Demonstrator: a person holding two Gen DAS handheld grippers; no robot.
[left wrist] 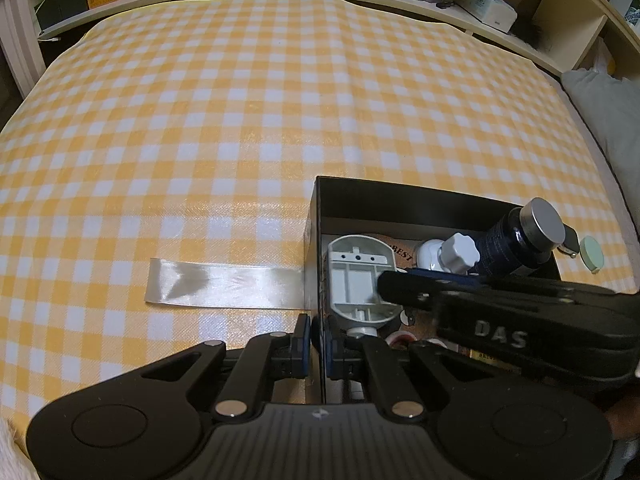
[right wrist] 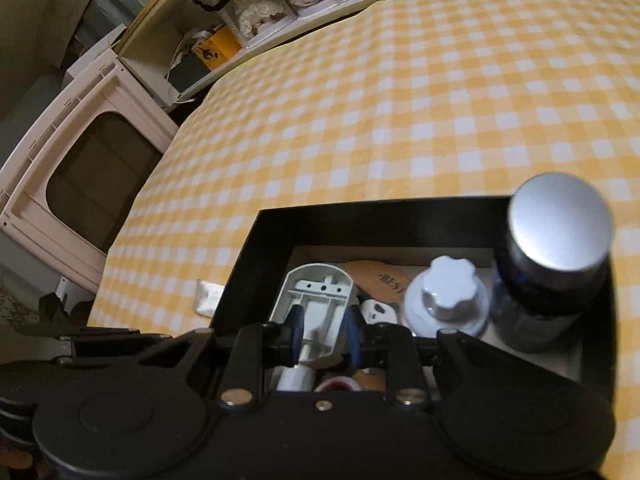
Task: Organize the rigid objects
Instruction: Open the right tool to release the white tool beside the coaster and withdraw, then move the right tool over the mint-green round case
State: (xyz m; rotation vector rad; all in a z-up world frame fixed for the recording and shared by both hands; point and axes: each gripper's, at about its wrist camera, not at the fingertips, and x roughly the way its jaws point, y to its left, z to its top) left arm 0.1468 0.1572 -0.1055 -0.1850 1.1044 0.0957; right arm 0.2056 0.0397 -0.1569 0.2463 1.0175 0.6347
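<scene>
Left wrist view: most items already packed in the black box (left wrist: 400, 200) — grey plastic shell (left wrist: 356, 280), white knob (left wrist: 460, 256), dark bottle (left wrist: 516, 240). Left outside on the checked cloth (left wrist: 240, 120): a green disc (left wrist: 592, 254) and a ribbon strip (left wrist: 224, 286). Left gripper (left wrist: 316, 334) angled steeply down, jaws pinching the box's near wall.

Right wrist view: right gripper (right wrist: 324, 334) tilted down into the box, jaws clamped on the shell's narrow end.

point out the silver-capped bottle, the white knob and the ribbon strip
silver-capped bottle (right wrist: 560, 224), right wrist view, cap top
white knob (right wrist: 447, 285), right wrist view, lobed head
ribbon strip (left wrist: 224, 286), left wrist view, middle
</scene>
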